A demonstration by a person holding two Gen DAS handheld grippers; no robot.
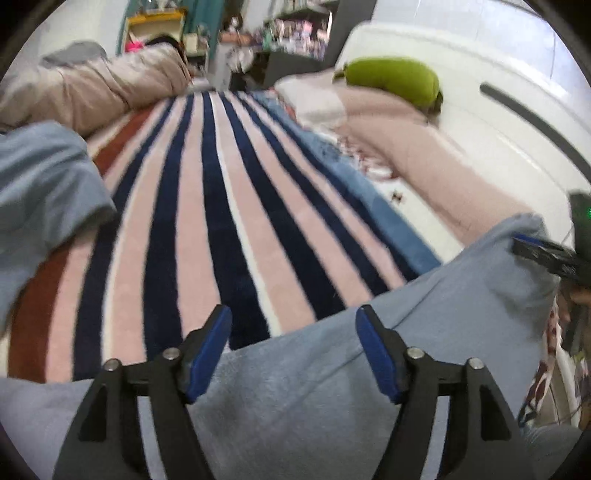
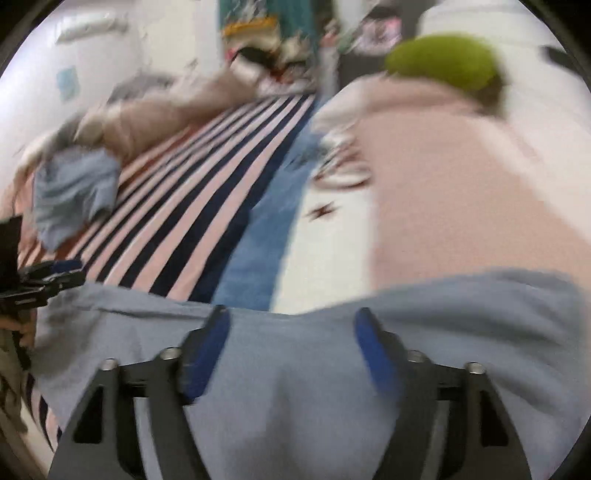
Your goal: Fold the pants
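Both tongs, left tongs (image 1: 293, 350) and right tongs (image 2: 291, 350), gape wide with nothing gripped, hovering over the light blue pants (image 1: 314, 387) spread on the striped blanket (image 1: 221, 203) covering the bed

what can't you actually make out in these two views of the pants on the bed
- Pants: the near part is cut off by the lower edge and hidden by the left gripper in the left wrist view, so the fold cannot be judged.
- Right wrist view: motion blur smears the pants and the right gripper.
- Shelves: contents too small and blurred.
- Green cushion: its far side is hidden.
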